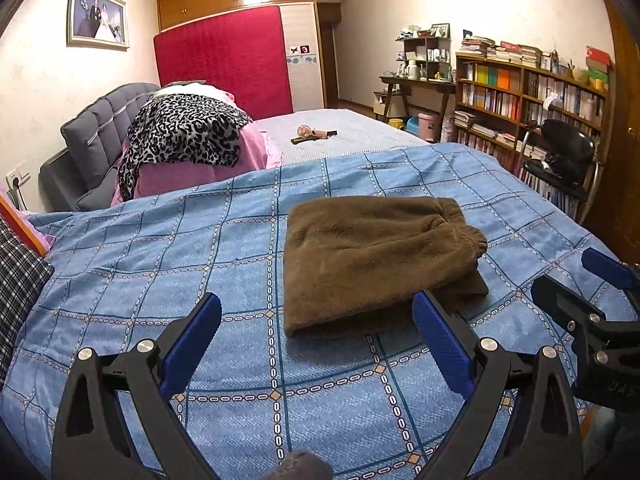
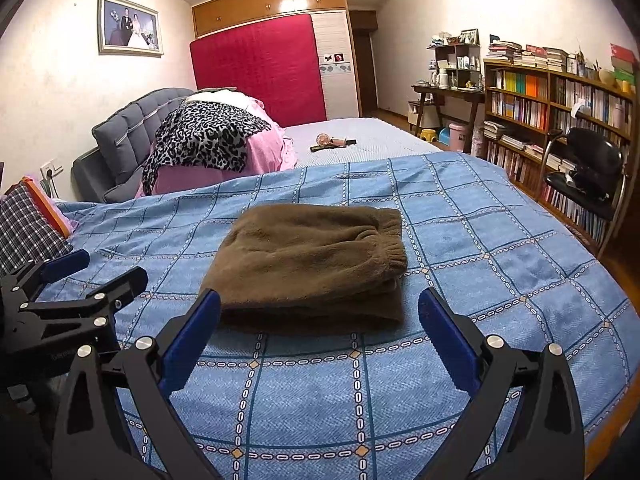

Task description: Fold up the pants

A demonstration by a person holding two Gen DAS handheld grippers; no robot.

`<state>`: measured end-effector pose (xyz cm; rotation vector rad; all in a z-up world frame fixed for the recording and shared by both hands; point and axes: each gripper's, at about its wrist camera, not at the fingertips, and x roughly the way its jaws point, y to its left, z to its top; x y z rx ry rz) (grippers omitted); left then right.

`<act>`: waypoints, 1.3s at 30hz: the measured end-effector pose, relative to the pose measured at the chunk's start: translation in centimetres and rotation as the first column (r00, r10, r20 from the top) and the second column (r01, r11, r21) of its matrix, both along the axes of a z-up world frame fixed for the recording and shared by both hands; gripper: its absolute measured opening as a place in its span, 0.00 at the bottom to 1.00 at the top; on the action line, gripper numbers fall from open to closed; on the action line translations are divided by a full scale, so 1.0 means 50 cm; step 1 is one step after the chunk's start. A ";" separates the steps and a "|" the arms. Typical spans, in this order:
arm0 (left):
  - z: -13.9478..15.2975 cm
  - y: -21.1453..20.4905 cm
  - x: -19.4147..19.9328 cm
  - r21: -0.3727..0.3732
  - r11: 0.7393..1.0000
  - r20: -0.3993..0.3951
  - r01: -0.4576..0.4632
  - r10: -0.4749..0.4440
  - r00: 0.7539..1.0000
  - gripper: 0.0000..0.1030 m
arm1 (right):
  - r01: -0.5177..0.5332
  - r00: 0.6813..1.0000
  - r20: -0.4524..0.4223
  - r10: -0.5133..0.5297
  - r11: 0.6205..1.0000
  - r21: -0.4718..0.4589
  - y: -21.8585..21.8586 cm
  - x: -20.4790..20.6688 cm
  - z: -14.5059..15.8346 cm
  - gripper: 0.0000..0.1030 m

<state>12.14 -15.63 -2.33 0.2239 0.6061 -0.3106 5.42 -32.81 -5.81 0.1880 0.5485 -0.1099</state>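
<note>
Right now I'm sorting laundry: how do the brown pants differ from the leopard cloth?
The pants are plain brown; the leopard cloth is spotted black and grey. The pants lie folded flat on the blue quilt; the cloth hangs loose over pink bedding. Neither is held by a gripper.

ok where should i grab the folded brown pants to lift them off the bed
Grip the near folded edge of the brown fleece pants, coming in low from the front. The layers stack flush there, while the elastic waistband at the right is bunched. Both tools are open, and the right tool is already lined up.
</note>
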 end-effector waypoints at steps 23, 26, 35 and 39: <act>-0.023 -0.002 0.018 0.036 0.999 -0.020 -0.011 0.011 1.000 0.93 | -0.006 1.000 -0.013 0.006 1.000 -0.019 0.013 0.025 -0.012 0.97; -0.025 -0.002 0.017 0.037 0.999 -0.010 -0.007 0.007 1.000 0.93 | -0.008 1.000 -0.017 0.008 1.000 -0.021 0.011 0.029 -0.015 0.97; -0.030 -0.005 0.014 0.039 0.999 -0.011 0.011 -0.011 1.000 0.93 | -0.003 1.000 -0.030 0.003 1.000 -0.005 0.012 0.037 -0.026 0.97; -0.034 -0.003 0.023 0.035 0.999 -0.036 -0.006 0.007 0.999 0.93 | 0.000 0.999 -0.032 0.000 1.000 0.000 0.004 0.037 -0.031 0.97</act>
